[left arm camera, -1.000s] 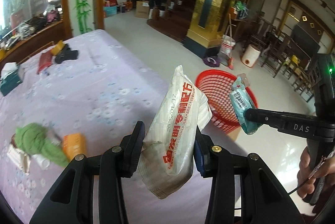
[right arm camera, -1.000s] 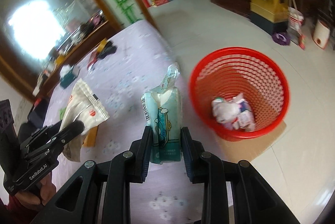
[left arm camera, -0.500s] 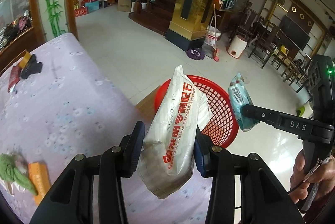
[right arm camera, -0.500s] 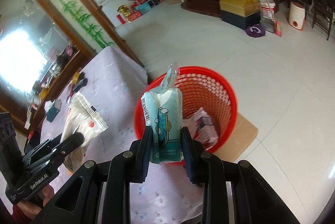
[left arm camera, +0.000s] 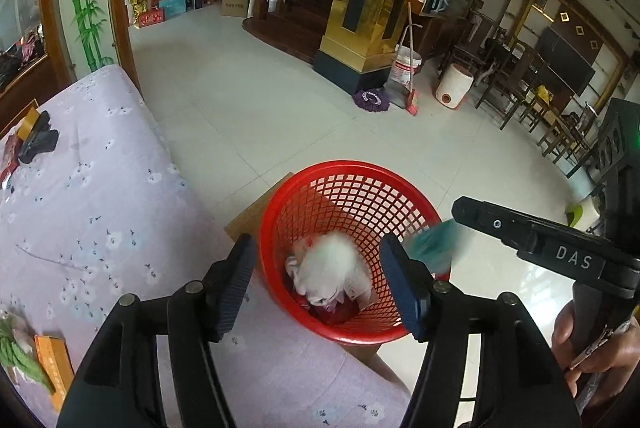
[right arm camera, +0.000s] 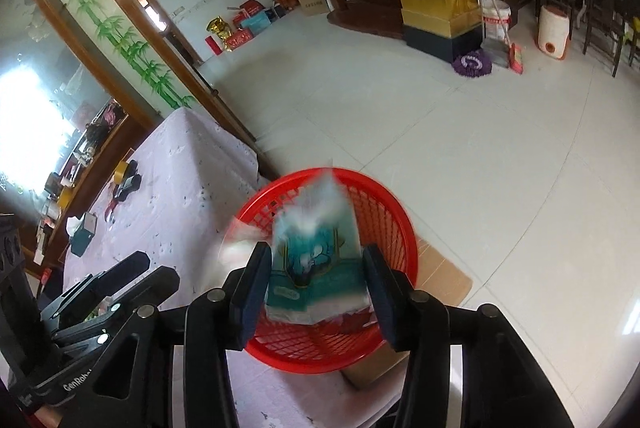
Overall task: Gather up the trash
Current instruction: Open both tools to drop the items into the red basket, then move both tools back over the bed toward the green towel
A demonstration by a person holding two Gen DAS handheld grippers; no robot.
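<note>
Left gripper (left arm camera: 320,284): your fingers are spreading and nothing sits between them; the white bag (left arm camera: 330,266), a blurred pale shape, lies below the gap, inside the red basket (left arm camera: 360,196).
Right gripper (right arm camera: 314,288): your fingers are spreading too; the teal tissue pack (right arm camera: 316,268) is between them, blurred, and appears free of both pads, so you have let it go.
Key relation: the basket mouth lies directly ahead of and below both pairs of fingers, so each item need only fall straight down; the teal pack stands with its long axis upright, its crimped end uppermost, over the near half of the basket.
Nearer hand: neither clearly; both grippers hang over the rim, side by side.
Basket position: on the floor, on a cardboard sheet (right arm camera: 444,276), hard against the edge of the table (left arm camera: 100,196) with its lilac flowered cloth.
Remaining on table: an orange box (left arm camera: 52,360) and a green wad (left arm camera: 20,360), well to your left.
Legible writing: "DAS" on the right gripper's arm in the left view; "GenRobo…", cut off, on the left gripper's body in the right view.
Pack lettering: too blurred to read.
</note>
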